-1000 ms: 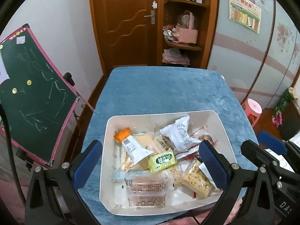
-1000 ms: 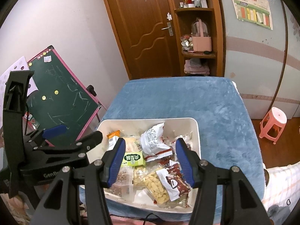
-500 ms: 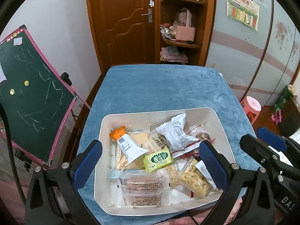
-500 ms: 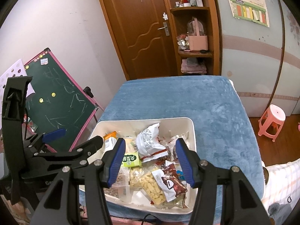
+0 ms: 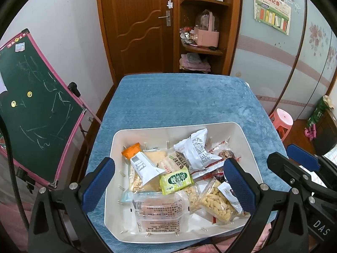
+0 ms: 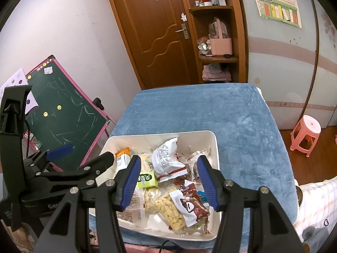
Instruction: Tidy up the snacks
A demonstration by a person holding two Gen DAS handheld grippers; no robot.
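I'm in a home, likely a lived-in family room: a wooden door (image 5: 139, 25), corner shelves (image 5: 202, 48) with a pink basket (image 5: 205, 38) and folded cloths, a child's chalkboard (image 5: 35, 109) at left, a pink plastic stool (image 6: 305, 135) at right, a poster (image 5: 271, 19) on the far wardrobe.

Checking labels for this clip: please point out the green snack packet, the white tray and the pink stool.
green snack packet (image 5: 176, 180), left wrist view, middle of its printed face
white tray (image 5: 242, 131), left wrist view, bare far right rim
pink stool (image 6: 306, 133), right wrist view, on its seat and legs
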